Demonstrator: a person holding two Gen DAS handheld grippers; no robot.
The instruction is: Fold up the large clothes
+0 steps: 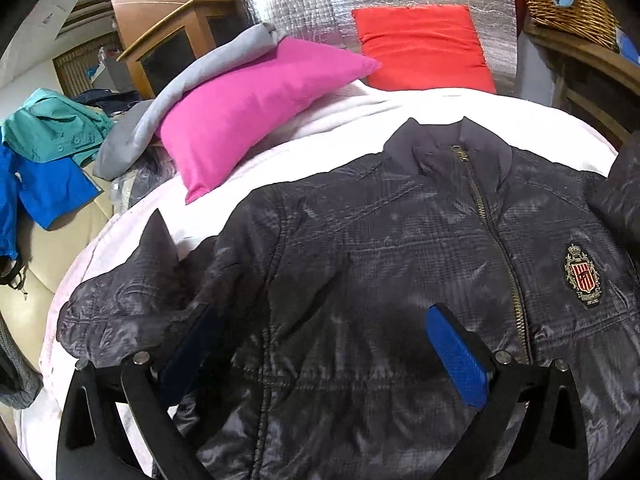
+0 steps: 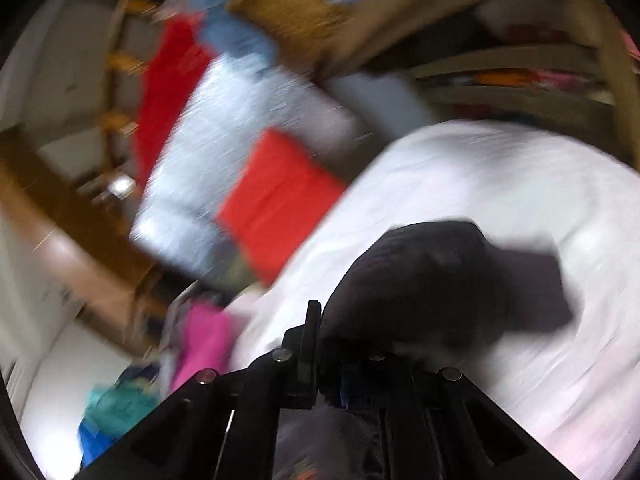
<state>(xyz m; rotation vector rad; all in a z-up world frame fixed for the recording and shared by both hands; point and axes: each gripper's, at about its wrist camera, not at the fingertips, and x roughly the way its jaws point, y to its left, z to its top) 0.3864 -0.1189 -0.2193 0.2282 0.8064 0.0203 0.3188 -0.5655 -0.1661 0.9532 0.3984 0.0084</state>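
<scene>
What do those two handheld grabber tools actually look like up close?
The left gripper has black angular plastic arms with round silver pivot pins, and its fingers carry textured bright blue pads. The right gripper shows the same black frame and silver pins, though blurred.

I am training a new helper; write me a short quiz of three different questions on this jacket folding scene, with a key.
1. True or false: the left claw stands open over the dark jacket.
2. Which cushion lies closest to the jacket's collar? A) pink cushion B) red cushion C) a green cushion
3. Fill in: the right claw is shut on the jacket's dark ____.

Key:
1. True; its blue pads are wide apart and press on nothing.
2. A.
3. Fabric; the view is blurred, so which part of the jacket it is cannot be told.
</scene>
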